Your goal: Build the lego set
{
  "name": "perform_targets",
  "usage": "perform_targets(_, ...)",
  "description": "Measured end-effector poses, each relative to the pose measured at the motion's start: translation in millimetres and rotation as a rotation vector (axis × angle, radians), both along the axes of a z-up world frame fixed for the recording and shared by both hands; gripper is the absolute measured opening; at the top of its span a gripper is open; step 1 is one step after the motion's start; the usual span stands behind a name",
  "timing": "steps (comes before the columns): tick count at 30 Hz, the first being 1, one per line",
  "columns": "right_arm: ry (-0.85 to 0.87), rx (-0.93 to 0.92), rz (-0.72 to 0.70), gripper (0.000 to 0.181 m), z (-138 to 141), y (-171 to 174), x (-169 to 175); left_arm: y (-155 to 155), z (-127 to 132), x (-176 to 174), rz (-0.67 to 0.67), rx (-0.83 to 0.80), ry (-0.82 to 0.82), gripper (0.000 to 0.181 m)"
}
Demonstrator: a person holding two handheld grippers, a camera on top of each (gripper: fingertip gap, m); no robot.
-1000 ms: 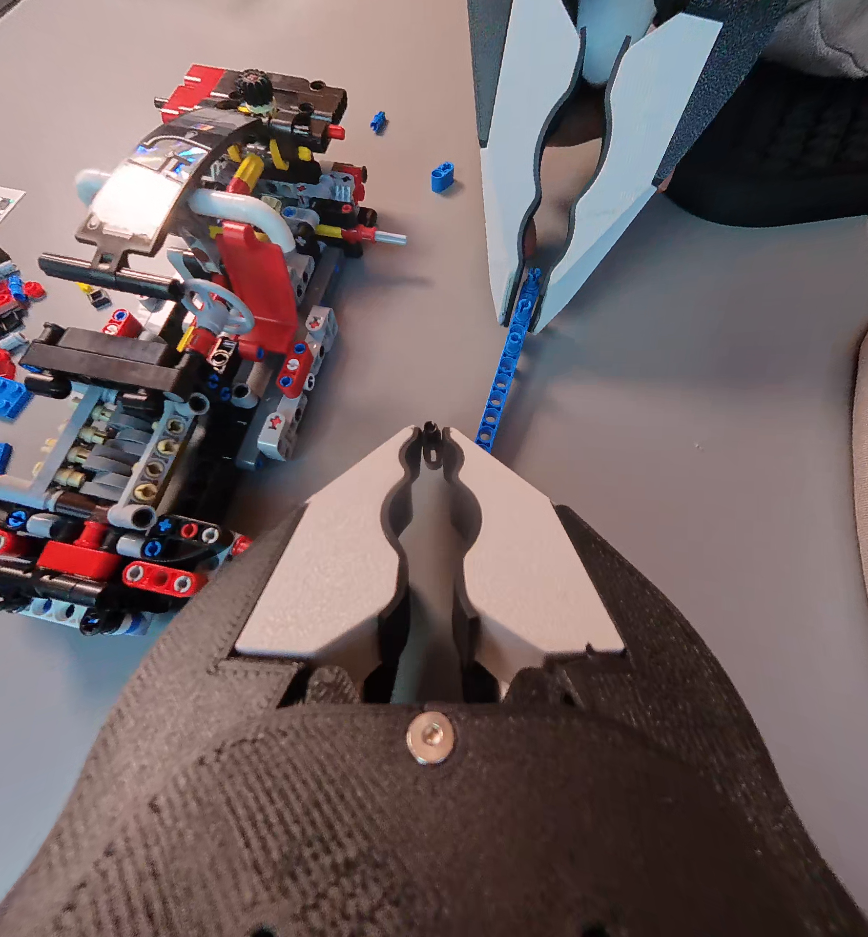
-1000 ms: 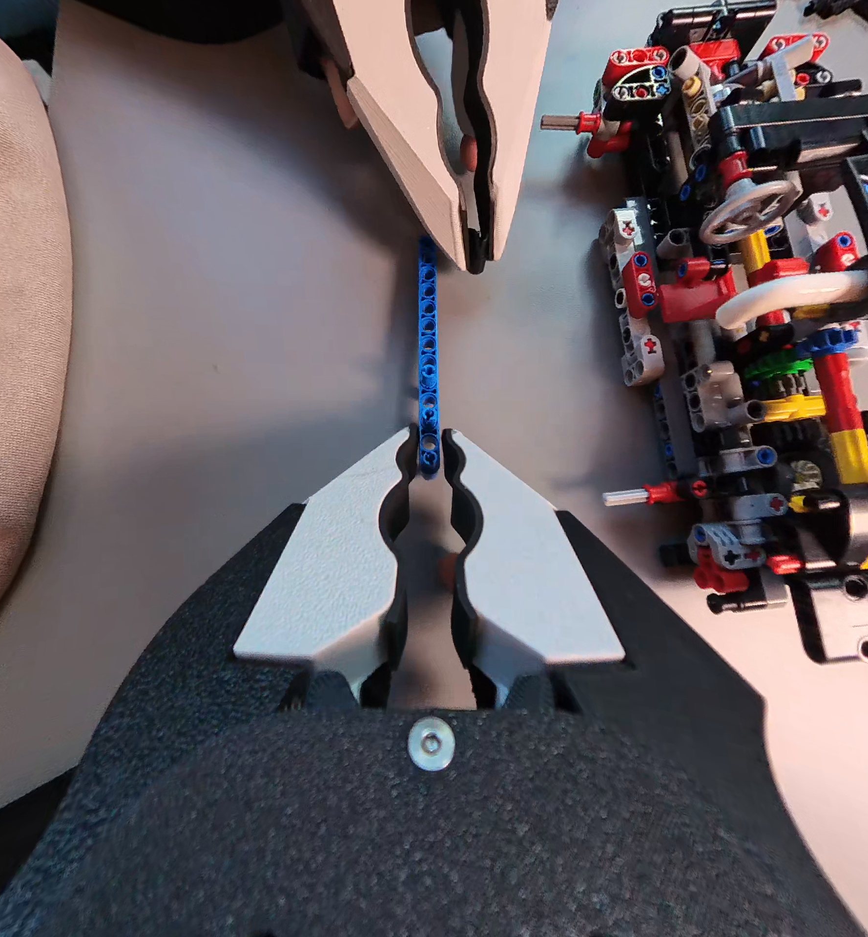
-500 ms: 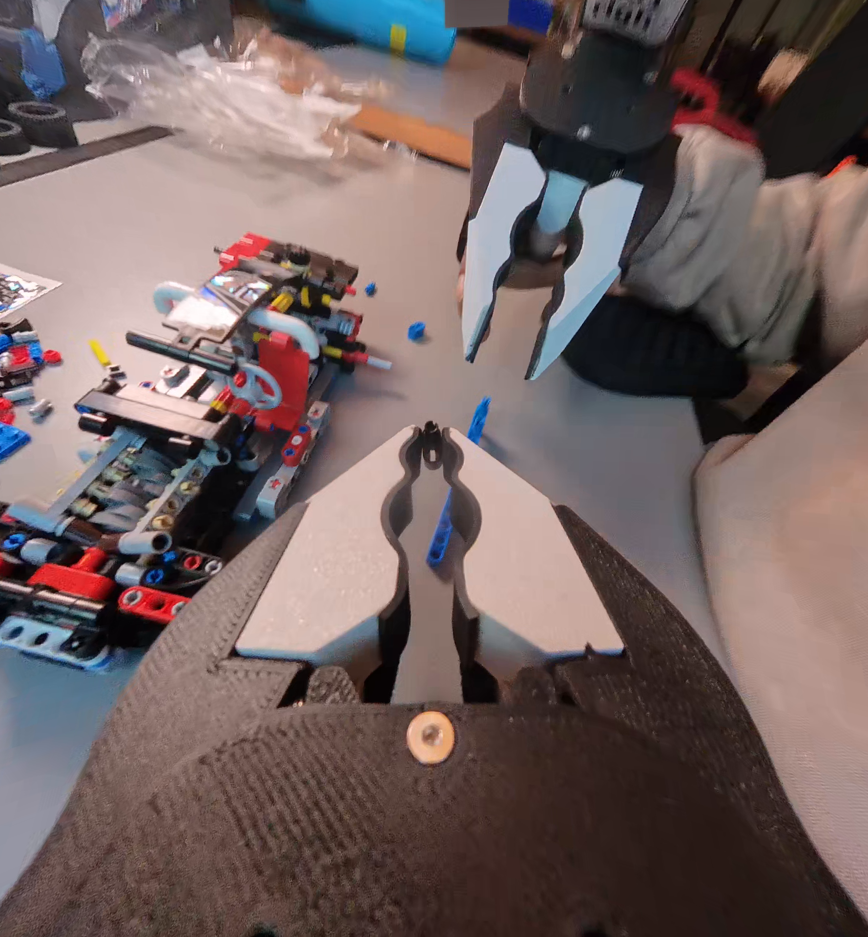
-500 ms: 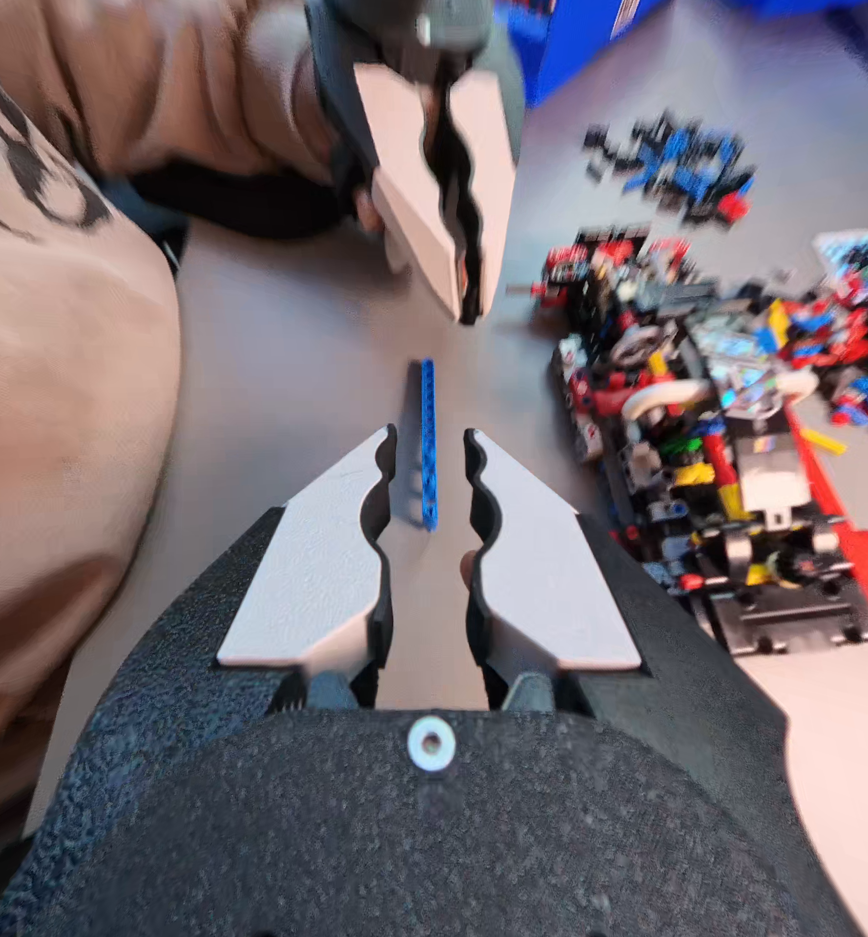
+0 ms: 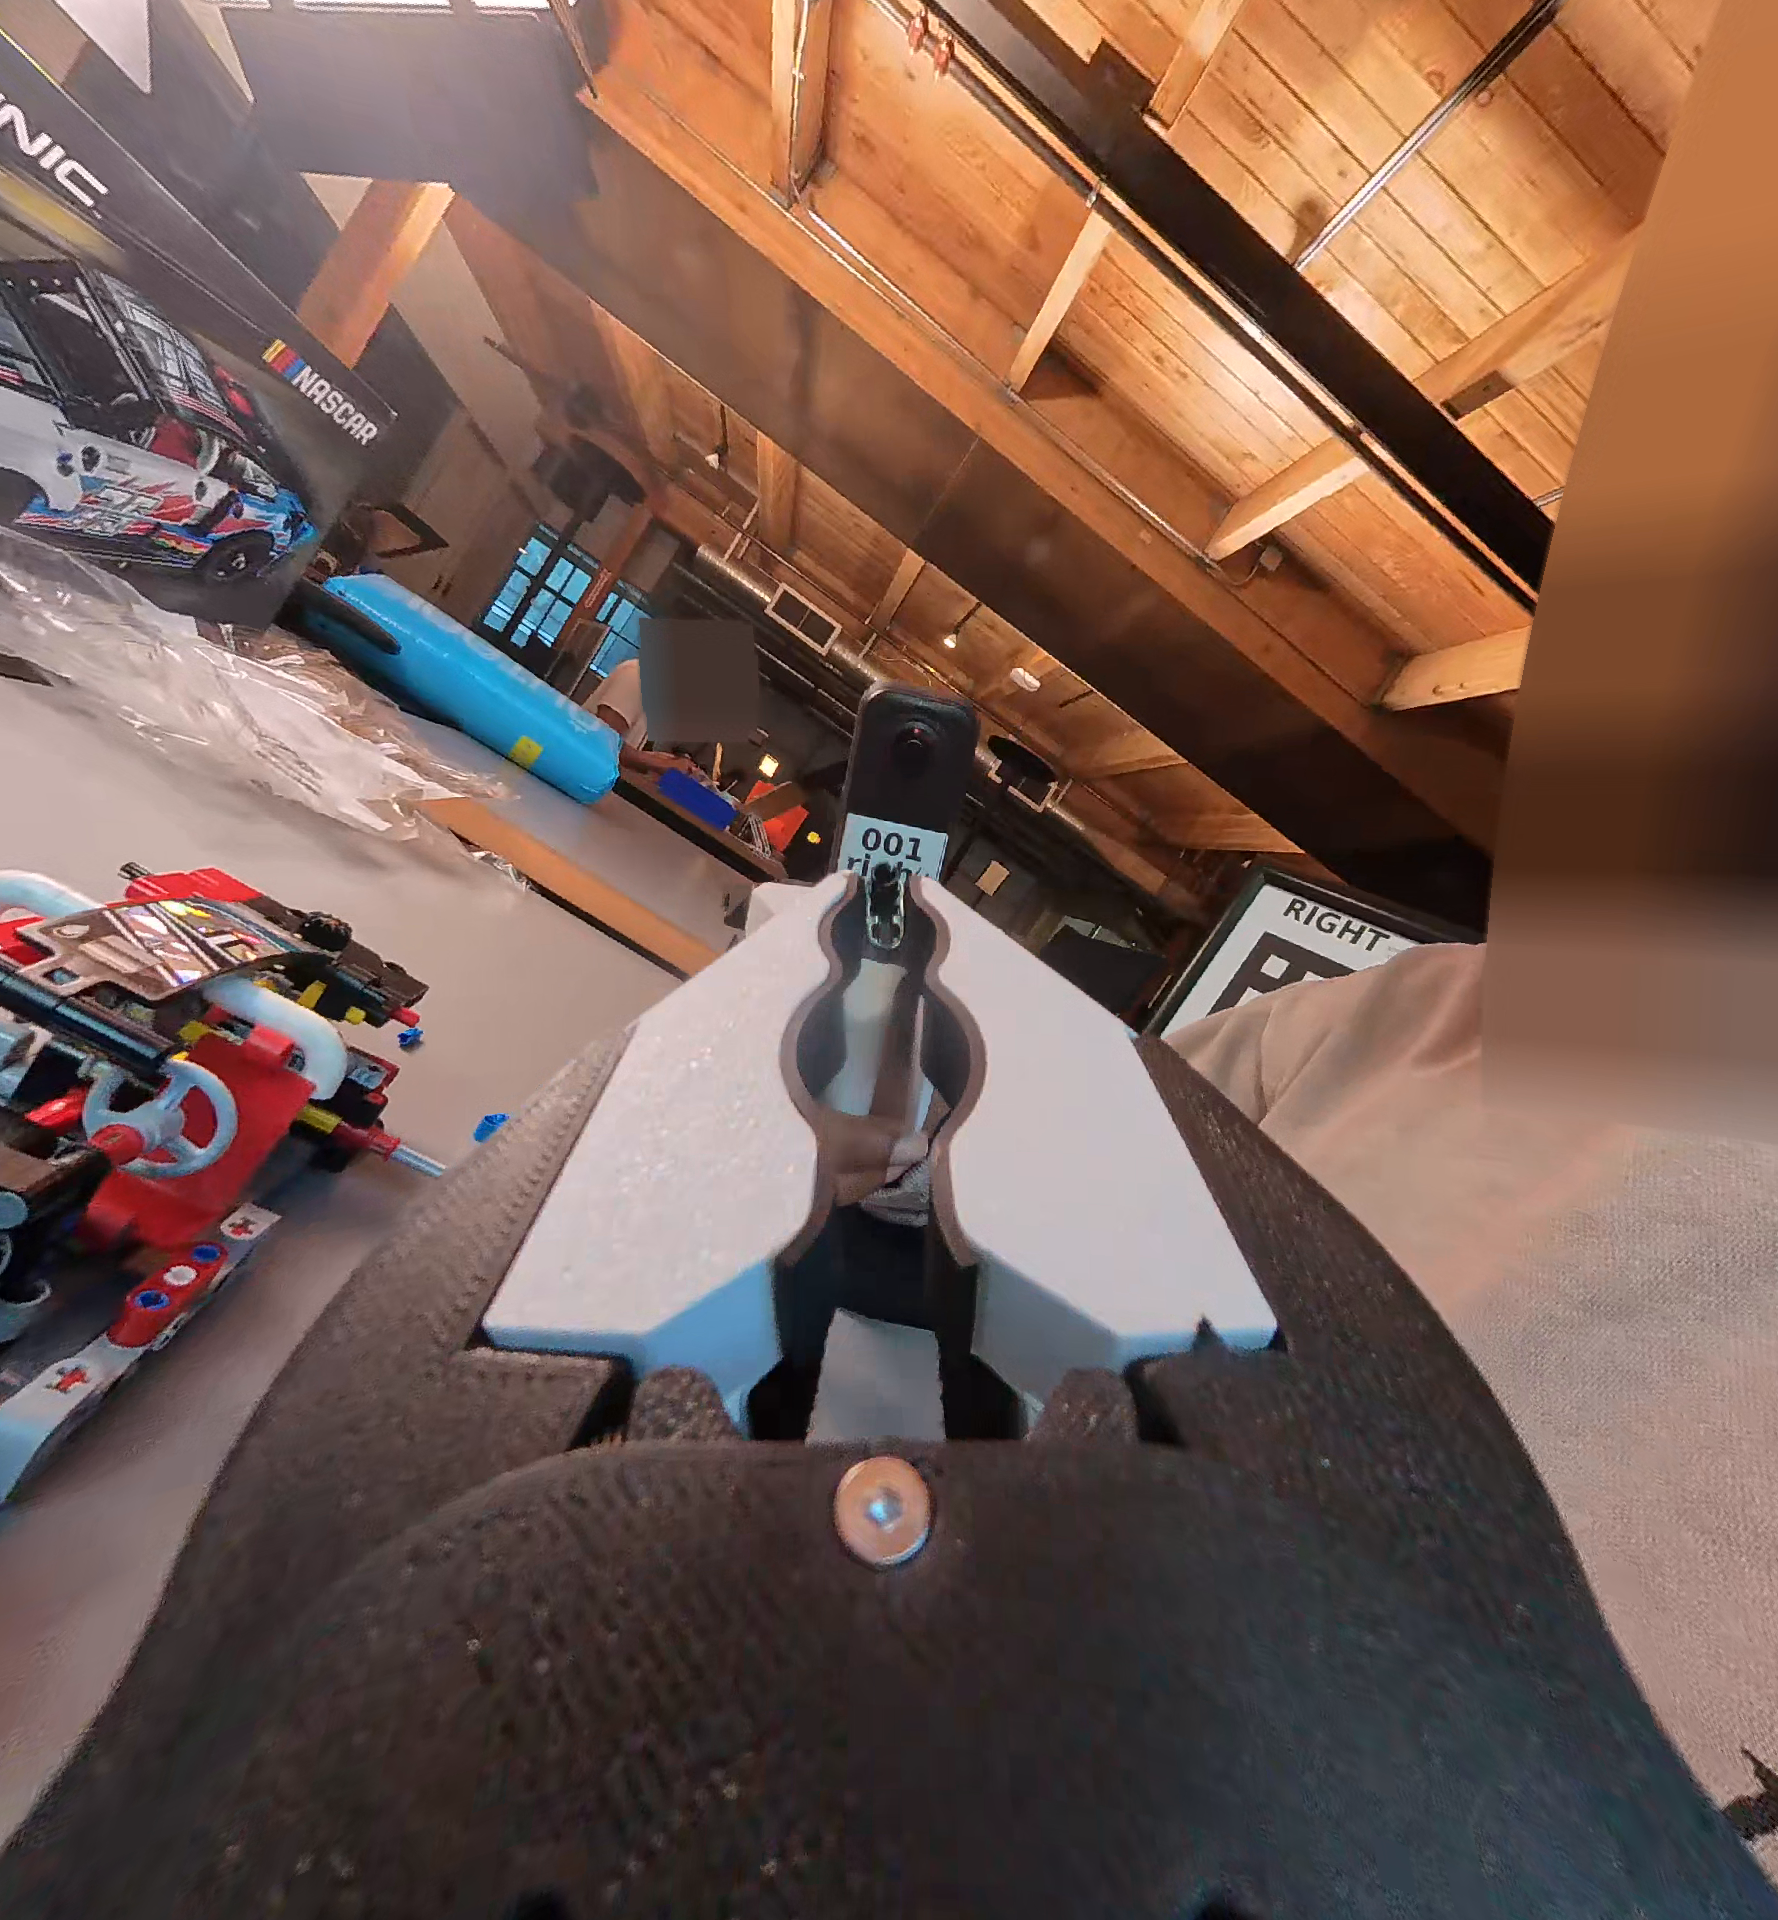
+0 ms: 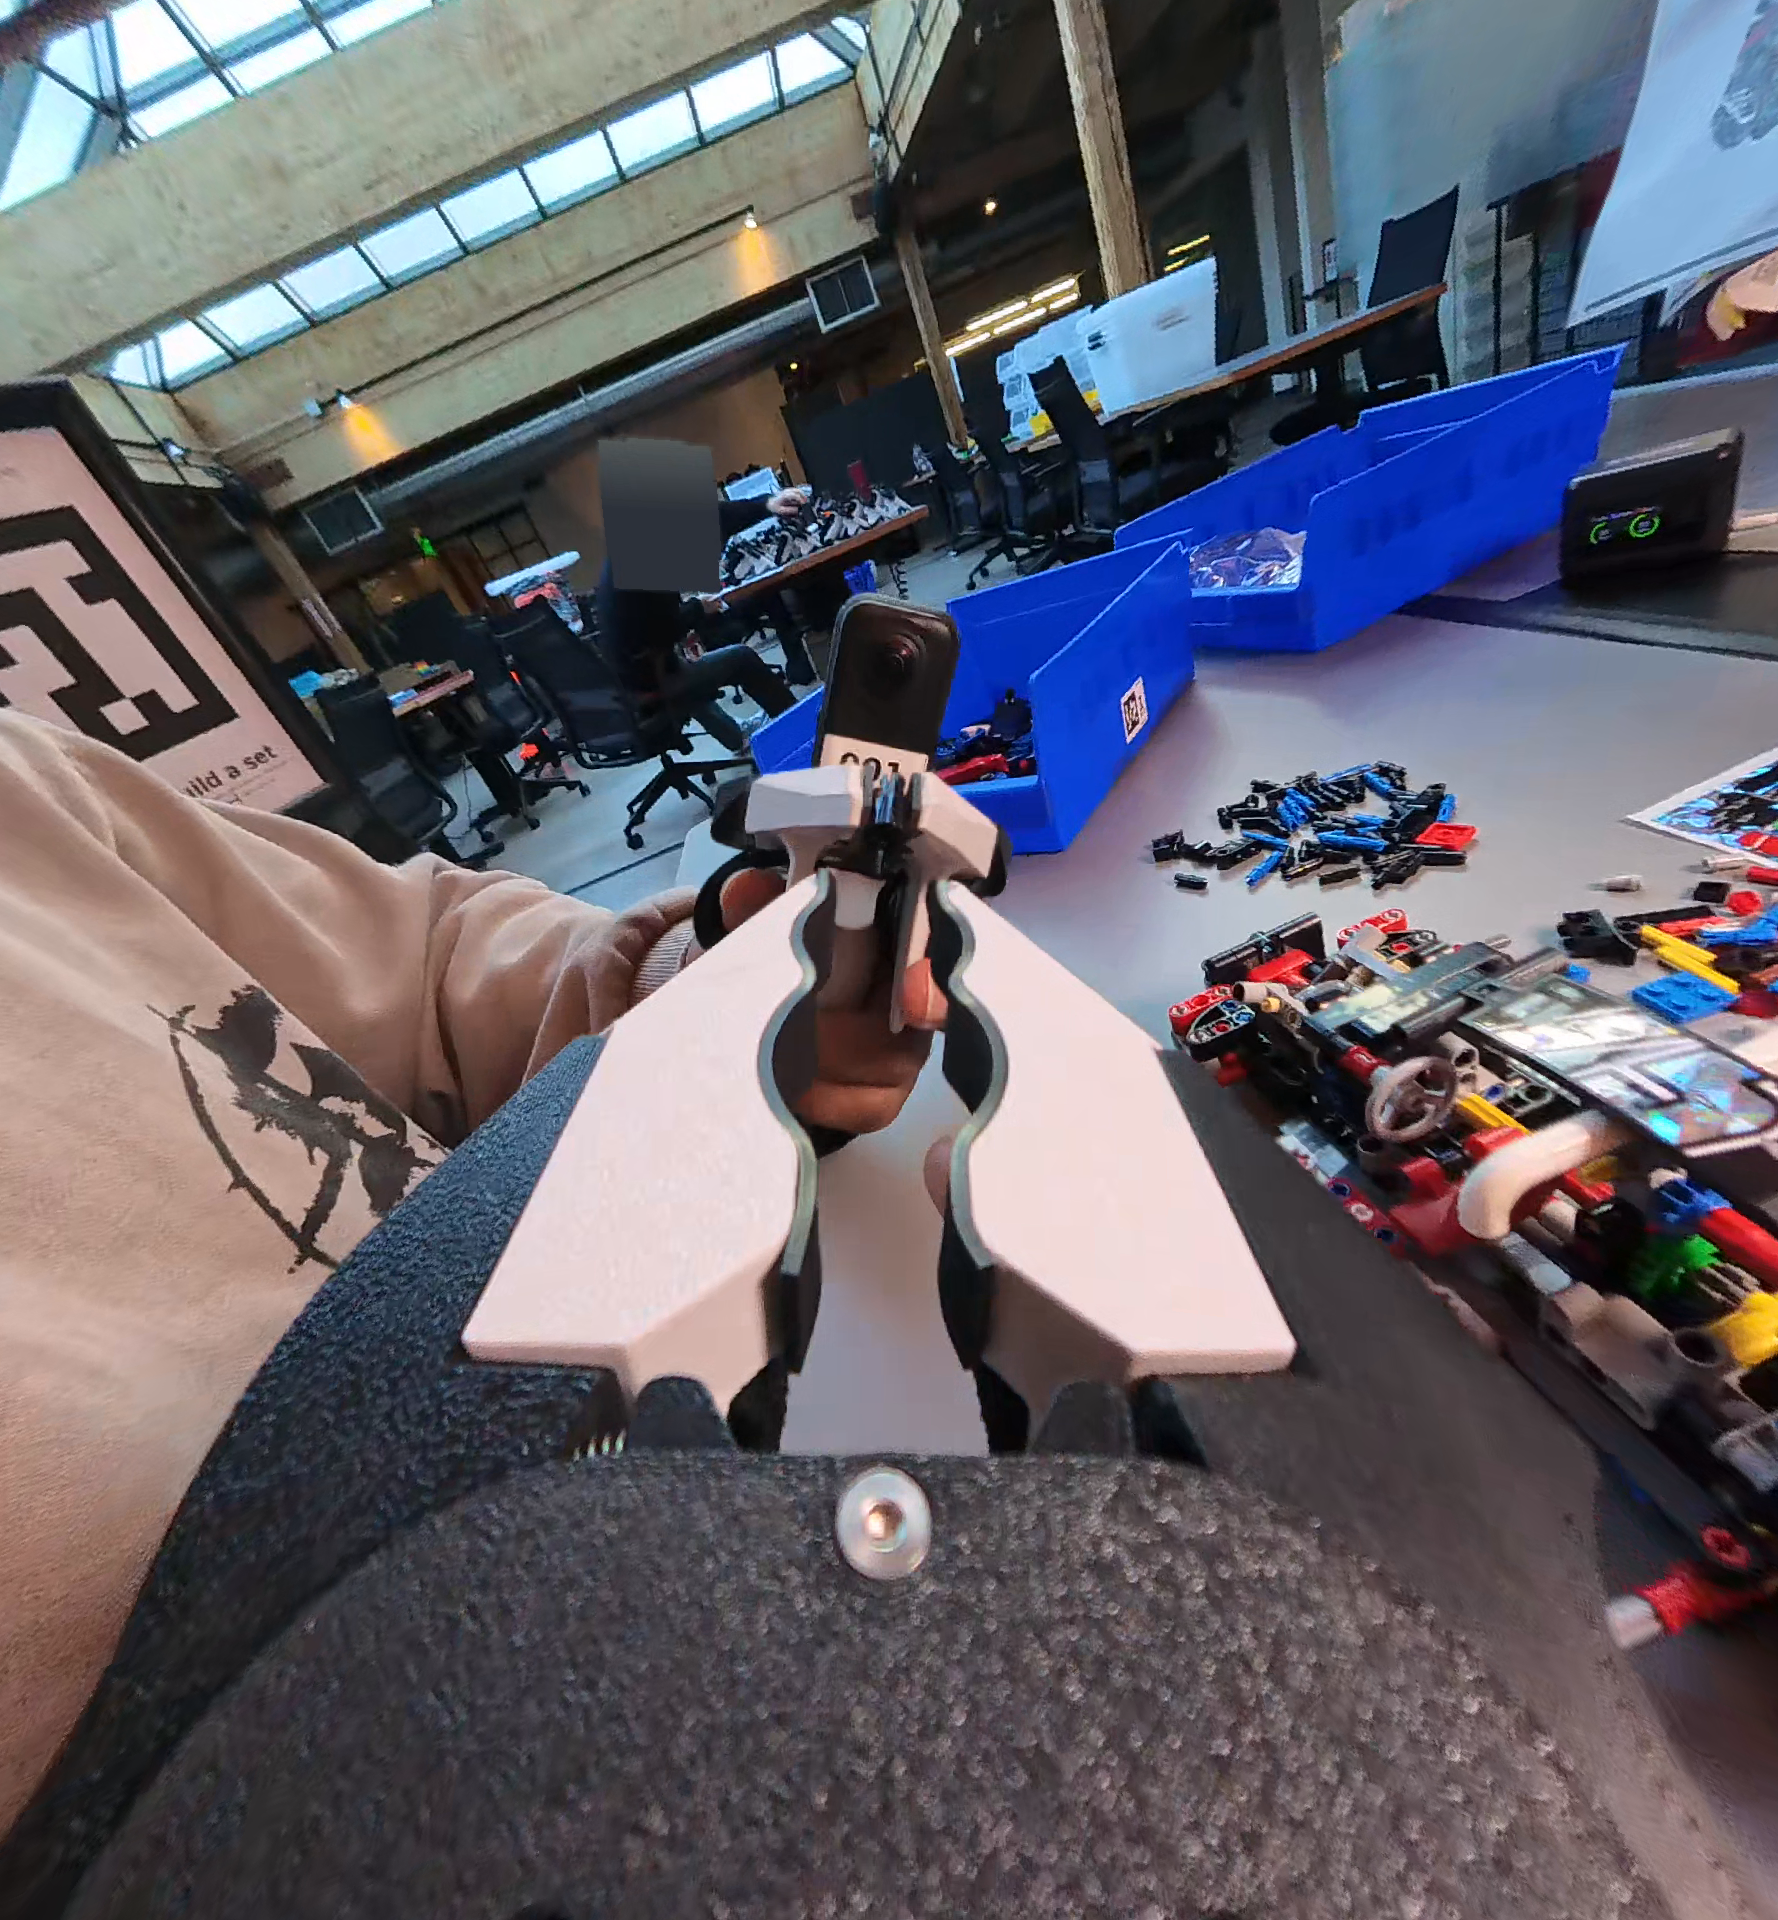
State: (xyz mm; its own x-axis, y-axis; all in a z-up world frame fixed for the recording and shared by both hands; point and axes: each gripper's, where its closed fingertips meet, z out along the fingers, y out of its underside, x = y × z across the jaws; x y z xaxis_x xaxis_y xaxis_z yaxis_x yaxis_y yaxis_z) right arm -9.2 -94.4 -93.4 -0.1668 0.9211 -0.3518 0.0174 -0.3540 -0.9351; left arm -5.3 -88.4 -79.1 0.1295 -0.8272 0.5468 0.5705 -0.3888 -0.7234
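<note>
The left gripper (image 5: pixel 883 896) is nearest in its own view. It is lifted off the table (image 5: pixel 552 997) and tipped up, to the right of the part-built car model (image 5: pixel 189 1049). Its claw is pinched closed on 1 small black pin (image 5: pixel 883 923), held at the very tips. Gripping it that far out probably leaves most of the pin free to push into a hole.

The right gripper (image 6: pixel 877 896) is also up off the table, on the person's side of the car, and points straight at the left one. Its 2 fingers stand slightly parted and nothing shows between them. The 2 claws meet nose to nose, which looks like a handover or a re-seating of the pin in mid-air, where both cameras can see the tips. I cannot tell whether the tips actually touch.

The car sits flat on the table beside both claws, with its red seat and grey steering wheel (image 5: pixel 160 1117) facing up. It is within easy reach for the pin. 1 tiny blue piece (image 5: pixel 491 1125) lies just off the car's side.

Beyond the car a loose pile of black and blue pins (image 6: pixel 1321 831) is spread out flat, likely so that single parts can be picked. Further still are blue bins (image 6: pixel 1072 675), crumpled clear bags (image 5: pixel 189 675) and the set's box (image 5: pixel 137 364).
</note>
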Motion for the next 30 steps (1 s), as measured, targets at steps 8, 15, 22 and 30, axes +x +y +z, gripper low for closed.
perform_targets(8, 0.001, 0.009, 0.01, 0.004, 1.1, -2.9, -7.0, -2.0, -1.9, 2.7, 0.006, 0.024, 0.03, 0.005)
perform_targets(15, -0.404, 0.165, 0.18, 0.005, -32.2, -2.8, 15.4, -3.6, -39.1, 11.3, -0.015, 0.065, 0.397, 0.008)
perform_targets(22, -0.661, 0.257, 0.292, 0.005, -58.1, -8.1, 30.6, -11.6, -66.9, 26.3, -0.017, 0.165, 0.689, 0.01)
perform_targets(30, -0.644, 0.186, 0.308, 0.004, -67.0, -13.2, 29.8, -16.0, -75.7, 28.2, -0.021, 0.194, 0.767, 0.003)
